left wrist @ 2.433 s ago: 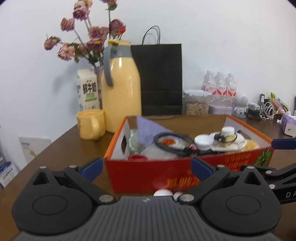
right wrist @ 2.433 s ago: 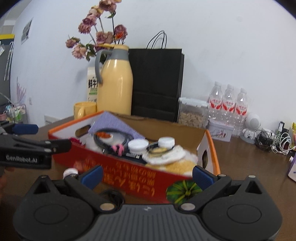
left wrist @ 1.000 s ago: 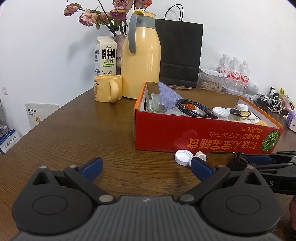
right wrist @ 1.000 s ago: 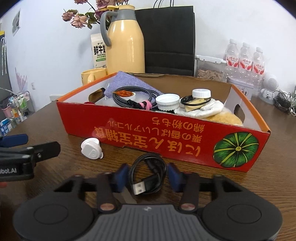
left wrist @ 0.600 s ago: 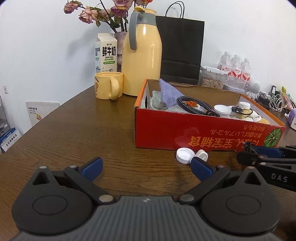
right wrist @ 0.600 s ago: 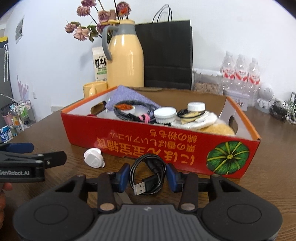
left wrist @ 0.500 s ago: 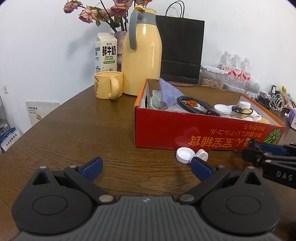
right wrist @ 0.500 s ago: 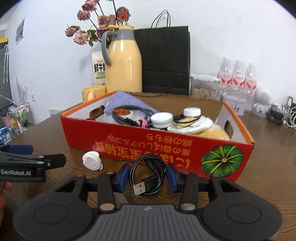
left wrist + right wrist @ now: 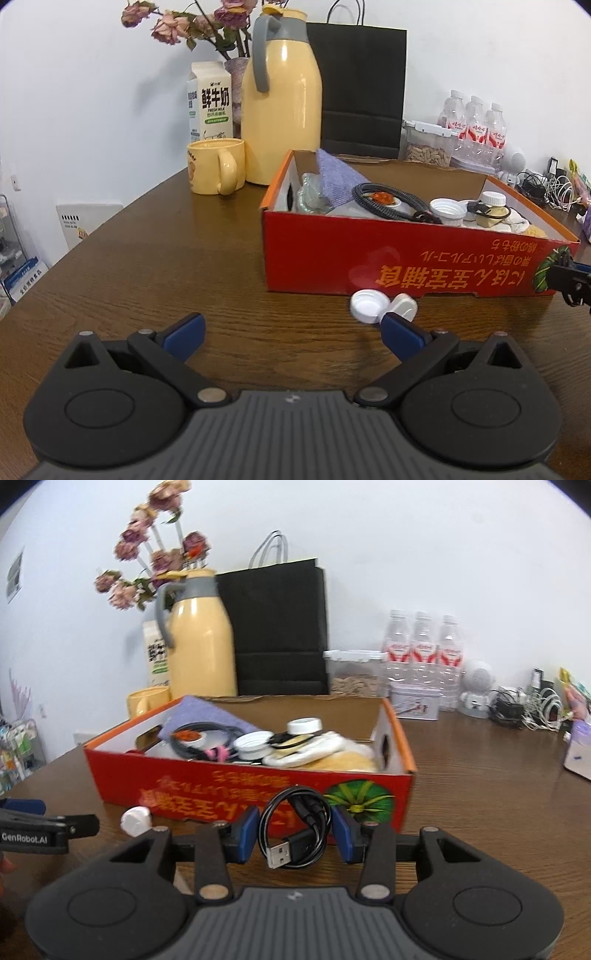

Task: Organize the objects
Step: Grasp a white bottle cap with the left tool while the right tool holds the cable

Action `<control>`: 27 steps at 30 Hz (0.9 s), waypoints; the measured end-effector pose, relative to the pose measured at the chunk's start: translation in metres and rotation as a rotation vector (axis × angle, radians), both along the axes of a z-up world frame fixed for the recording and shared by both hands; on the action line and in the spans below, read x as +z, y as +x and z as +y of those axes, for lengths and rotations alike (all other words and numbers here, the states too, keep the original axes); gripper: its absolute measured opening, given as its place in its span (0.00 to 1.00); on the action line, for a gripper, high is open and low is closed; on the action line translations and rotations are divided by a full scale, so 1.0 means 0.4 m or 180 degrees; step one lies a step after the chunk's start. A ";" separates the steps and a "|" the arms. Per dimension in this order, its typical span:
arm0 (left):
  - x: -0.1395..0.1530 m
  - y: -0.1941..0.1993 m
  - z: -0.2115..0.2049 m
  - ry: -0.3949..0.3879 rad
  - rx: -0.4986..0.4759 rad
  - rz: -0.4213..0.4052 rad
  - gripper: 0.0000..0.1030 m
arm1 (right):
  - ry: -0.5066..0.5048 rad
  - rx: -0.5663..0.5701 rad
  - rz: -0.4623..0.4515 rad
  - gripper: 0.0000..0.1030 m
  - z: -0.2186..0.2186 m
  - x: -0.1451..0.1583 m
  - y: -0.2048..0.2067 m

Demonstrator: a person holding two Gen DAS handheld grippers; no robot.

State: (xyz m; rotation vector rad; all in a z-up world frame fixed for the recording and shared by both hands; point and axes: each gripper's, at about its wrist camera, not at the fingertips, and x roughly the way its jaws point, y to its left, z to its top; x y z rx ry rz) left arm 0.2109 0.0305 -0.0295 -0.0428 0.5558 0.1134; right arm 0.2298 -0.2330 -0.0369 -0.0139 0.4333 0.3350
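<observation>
A coiled black USB cable (image 9: 295,829) hangs between the blue pads of my right gripper (image 9: 295,830), which is shut on it, lifted in front of the red cardboard box (image 9: 240,794). The box (image 9: 369,266) holds a braided cable, a purple cloth, white lids and small jars. My left gripper (image 9: 291,332) is open over the brown table (image 9: 147,266) with nothing between its fingers. A white cap (image 9: 369,305) and a small white case (image 9: 404,308) lie just past its right fingertip, against the box front. The right gripper's tip (image 9: 569,280) shows at the left wrist view's right edge.
Behind the box stand a yellow thermos (image 9: 282,99), a yellow mug (image 9: 216,171), a milk carton (image 9: 210,103), a black paper bag (image 9: 364,92), a snack container (image 9: 354,672) and three water bottles (image 9: 423,653). Tangled chargers (image 9: 528,707) lie at the far right.
My right gripper has lifted the USB cable off the table and swung right and up; the box now sits lower and more to the left. The left gripper has stayed put, open.
</observation>
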 end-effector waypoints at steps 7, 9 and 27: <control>0.012 0.044 -0.071 0.0026 -0.0098 0.0036 1.00 | 0.0079 -0.0025 -0.0027 0.41 -0.031 0.003 0.001; 0.015 0.056 -0.089 0.0045 -0.0085 0.0033 1.00 | 0.0105 -0.0012 -0.0048 0.41 -0.035 0.006 -0.002; -0.004 0.054 -0.132 0.0055 -0.0315 0.0001 0.20 | 0.0023 0.0182 -0.0105 0.41 -0.011 0.009 -0.029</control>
